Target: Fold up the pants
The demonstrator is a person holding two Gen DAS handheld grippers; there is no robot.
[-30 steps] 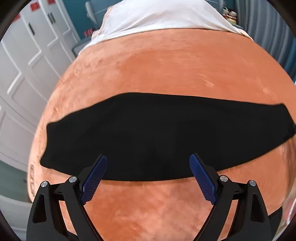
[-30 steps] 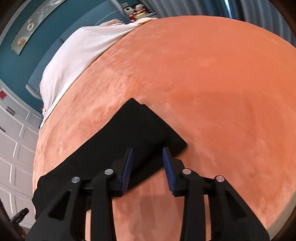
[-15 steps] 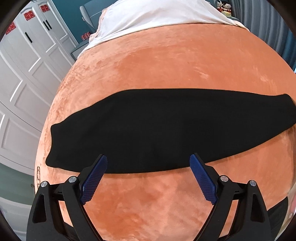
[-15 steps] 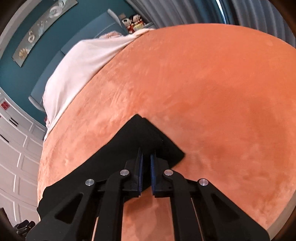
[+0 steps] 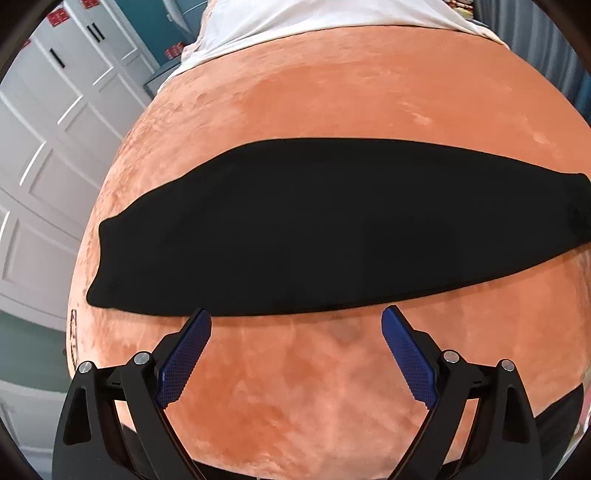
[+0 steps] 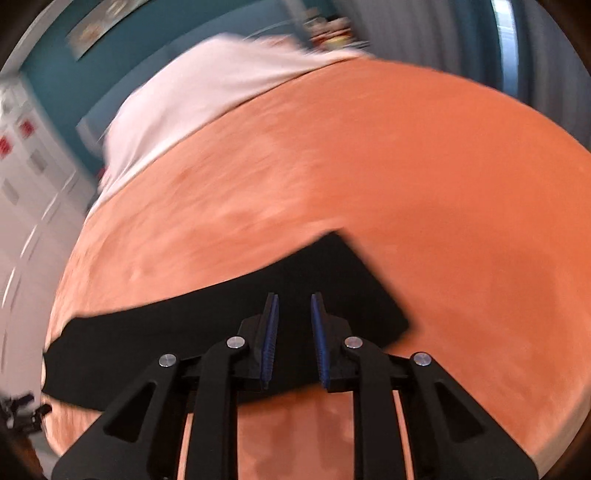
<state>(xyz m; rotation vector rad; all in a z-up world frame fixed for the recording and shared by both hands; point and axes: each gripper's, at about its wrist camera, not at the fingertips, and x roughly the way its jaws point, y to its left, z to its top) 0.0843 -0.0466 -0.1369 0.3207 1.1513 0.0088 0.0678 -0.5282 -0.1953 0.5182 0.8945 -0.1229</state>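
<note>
On bed (image 5: 332, 107): 1 pants (image 5: 314, 229); left gripper (image 5: 295, 317) wide, right gripper (image 6: 293, 299) opening, empty.

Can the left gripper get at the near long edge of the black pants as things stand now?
Probably yes. The left gripper has its jaws wide open just short of the black pants, and only bare orange blanket lies between.

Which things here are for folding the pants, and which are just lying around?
For the job: black pants, left gripper, right gripper, orange blanket underneath.
Just there: white sheet, white cupboard doors, wall picture.
</note>
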